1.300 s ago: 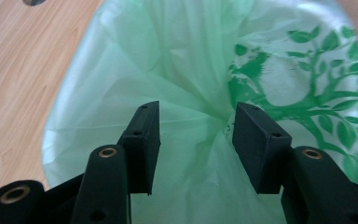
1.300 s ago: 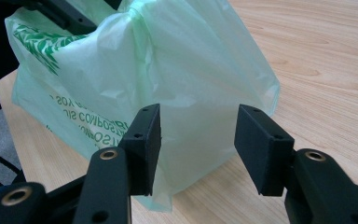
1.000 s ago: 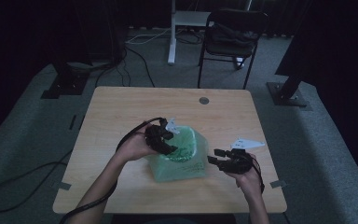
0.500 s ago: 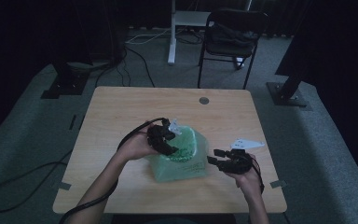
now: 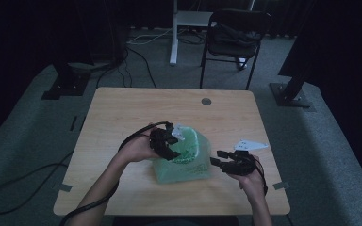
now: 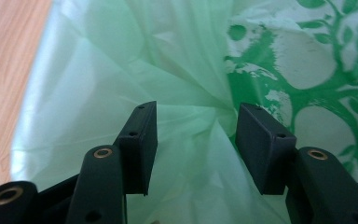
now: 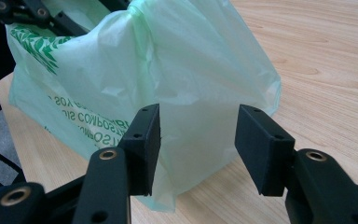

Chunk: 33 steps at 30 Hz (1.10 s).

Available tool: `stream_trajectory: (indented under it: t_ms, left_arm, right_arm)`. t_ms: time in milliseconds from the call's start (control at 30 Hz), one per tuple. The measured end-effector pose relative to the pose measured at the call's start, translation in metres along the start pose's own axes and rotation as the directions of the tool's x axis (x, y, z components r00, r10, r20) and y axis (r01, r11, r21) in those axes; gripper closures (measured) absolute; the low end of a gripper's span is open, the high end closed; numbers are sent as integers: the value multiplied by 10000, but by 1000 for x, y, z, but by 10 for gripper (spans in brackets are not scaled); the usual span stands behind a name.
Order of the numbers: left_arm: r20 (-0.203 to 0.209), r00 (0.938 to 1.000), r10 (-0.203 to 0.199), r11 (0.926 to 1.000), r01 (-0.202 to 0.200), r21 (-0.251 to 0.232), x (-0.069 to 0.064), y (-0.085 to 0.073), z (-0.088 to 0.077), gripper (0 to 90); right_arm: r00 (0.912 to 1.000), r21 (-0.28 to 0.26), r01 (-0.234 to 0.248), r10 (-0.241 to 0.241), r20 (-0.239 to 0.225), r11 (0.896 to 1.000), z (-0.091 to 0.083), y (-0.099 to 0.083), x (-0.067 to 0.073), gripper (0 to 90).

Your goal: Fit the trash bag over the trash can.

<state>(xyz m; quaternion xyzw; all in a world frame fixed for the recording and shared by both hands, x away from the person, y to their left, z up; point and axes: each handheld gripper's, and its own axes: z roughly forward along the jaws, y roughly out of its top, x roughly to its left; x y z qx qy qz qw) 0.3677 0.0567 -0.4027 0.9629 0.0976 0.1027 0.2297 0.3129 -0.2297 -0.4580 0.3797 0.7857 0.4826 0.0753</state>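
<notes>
A pale green plastic bag (image 5: 191, 162) with dark green leaf print and lettering stands crumpled on the wooden table (image 5: 122, 113), a little front of its middle. My left gripper (image 5: 173, 143) sits on the bag's top left, by its bunched mouth. In the left gripper view the left gripper (image 6: 196, 126) is open, and folds of the bag (image 6: 121, 60) lie between and beyond the pads without being pinched. My right gripper (image 5: 220, 160) points at the bag's right side. In the right gripper view the right gripper (image 7: 198, 128) is open, just short of the bag's wall (image 7: 191, 70).
A small grey round cap (image 5: 206, 101) is set into the table near its far edge. Beyond the table stand a dark folding chair (image 5: 235, 33) and a white post (image 5: 174, 33). Black stand bases (image 5: 292, 96) and cables lie on the carpet.
</notes>
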Motion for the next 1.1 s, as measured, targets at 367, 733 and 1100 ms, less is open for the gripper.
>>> stream_trajectory:
  t_ms: [367, 733, 1100]
  left_arm:
    - [42, 9956, -940, 9817, 934, -1660, 10, -12, -19, 489]
    - [-510, 9663, -2523, 9219, 2240, -3161, 18, -46, -45, 488]
    - [-666, 9288, -3647, 8747, 3172, -3665, 21, -77, -53, 486]
  right_arm:
    - [10000, -43, 45, -45, 18, 10000, -1, 0, -1, 497]
    - [10000, -35, -9, 9, 19, 10000, 0, 0, 0, 497]
    - [10000, -17, -39, 39, 14, 10000, 0, 0, -1, 496]
